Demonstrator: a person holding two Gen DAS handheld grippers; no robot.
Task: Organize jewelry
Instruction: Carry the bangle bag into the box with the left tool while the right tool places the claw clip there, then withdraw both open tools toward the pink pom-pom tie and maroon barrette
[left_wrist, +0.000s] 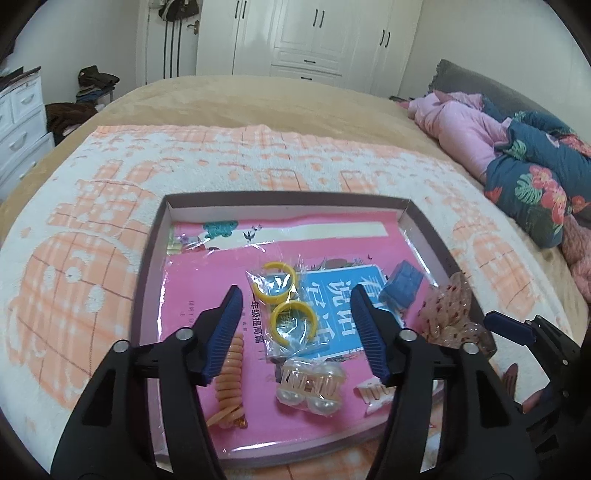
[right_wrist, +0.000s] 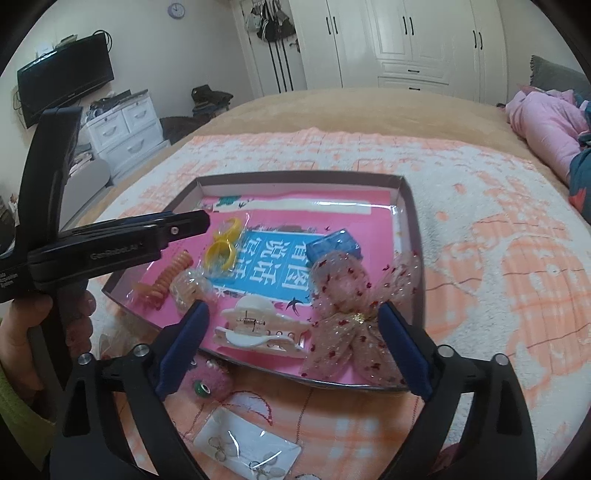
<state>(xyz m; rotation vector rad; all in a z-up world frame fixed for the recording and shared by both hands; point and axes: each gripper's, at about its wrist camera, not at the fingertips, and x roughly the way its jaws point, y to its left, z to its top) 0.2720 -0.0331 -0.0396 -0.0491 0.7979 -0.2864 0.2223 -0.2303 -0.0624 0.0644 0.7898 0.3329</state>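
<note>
A shallow dark-rimmed tray (left_wrist: 288, 197) lies on the towel-covered bed with a pink book as its floor. My left gripper (left_wrist: 295, 295) hangs open over it, above a bag of yellow rings (left_wrist: 284, 306) and a clear pearl hair claw (left_wrist: 310, 384); nothing is pinched. An orange spiral tie (left_wrist: 231, 373) lies by its left finger and a blue clip (left_wrist: 402, 284) to the right. My right gripper (right_wrist: 293, 308) stands wide open at the tray's near edge (right_wrist: 295, 175). A white hair claw (right_wrist: 258, 326) lies between its fingers, and a pink tulle bow (right_wrist: 347, 295) lies beside the right one.
On the towel in front of the tray lie a pink fuzzy ornament (right_wrist: 212, 382) and a bagged card of earrings (right_wrist: 247, 448). A pink jacket (left_wrist: 461, 125) and a floral quilt (left_wrist: 535, 184) lie at the bed's right side. White drawers (right_wrist: 125, 129) stand at the left.
</note>
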